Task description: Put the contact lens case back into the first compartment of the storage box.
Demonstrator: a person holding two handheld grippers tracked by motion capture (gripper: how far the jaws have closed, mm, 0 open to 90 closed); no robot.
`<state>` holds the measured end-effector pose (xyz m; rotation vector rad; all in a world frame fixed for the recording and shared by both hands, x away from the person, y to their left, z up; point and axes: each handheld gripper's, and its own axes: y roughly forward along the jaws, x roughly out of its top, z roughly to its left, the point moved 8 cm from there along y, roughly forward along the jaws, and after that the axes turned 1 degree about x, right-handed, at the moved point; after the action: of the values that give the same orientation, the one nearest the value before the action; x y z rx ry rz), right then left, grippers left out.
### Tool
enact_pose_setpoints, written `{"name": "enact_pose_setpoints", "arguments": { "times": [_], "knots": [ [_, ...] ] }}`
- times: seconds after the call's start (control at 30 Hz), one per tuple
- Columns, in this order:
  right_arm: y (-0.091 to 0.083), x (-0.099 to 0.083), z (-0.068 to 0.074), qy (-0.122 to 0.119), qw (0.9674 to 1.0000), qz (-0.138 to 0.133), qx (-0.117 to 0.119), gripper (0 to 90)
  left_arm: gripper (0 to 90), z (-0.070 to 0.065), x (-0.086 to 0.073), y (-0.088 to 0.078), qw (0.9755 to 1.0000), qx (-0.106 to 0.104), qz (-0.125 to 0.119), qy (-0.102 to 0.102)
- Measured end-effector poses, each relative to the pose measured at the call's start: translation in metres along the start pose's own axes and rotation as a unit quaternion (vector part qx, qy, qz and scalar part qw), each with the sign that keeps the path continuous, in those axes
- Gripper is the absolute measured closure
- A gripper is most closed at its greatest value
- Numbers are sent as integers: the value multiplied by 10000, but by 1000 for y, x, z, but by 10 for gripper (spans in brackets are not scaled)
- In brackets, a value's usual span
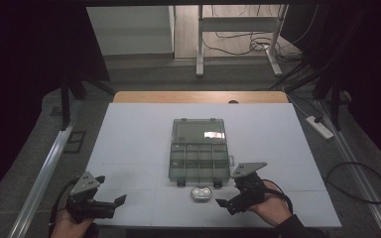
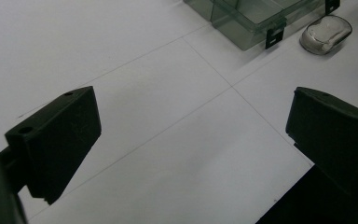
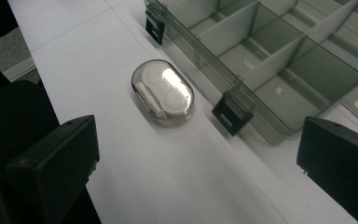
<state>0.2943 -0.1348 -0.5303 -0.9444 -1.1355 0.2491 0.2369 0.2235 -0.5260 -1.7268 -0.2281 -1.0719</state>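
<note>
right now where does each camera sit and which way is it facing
High view: fixed above the person's side, looking forward and down on the white table; both hands hold the left gripper and right gripper.
Left gripper view: rides the left gripper, looking across bare table; its black fingers stand apart.
Right gripper view: rides the right gripper, fingers apart, facing the small oval case.
Shared: both gripper views show that case beside the open compartment box.
</note>
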Motion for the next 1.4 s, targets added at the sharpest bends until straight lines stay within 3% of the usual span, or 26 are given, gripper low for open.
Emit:
{"name": "enact_pose_setpoints", "arguments": {
  "times": [0.6,0.7,0.97,1.4],
  "knots": [
    [22,12,11,-122,9995,217,171,0,31,0,0,0,10000,1,2,16],
    [26,12,12,-12,9992,370,151,0,32,0,0,0,10000,0,1,17],
    [36,15,17,-67,9978,656,78,0,32,0,0,0,10000,2,-4,12],
    [54,15,30,-414,9939,1016,147,0,32,-1,0,0,10000,1,-5,29]
  ]
}}
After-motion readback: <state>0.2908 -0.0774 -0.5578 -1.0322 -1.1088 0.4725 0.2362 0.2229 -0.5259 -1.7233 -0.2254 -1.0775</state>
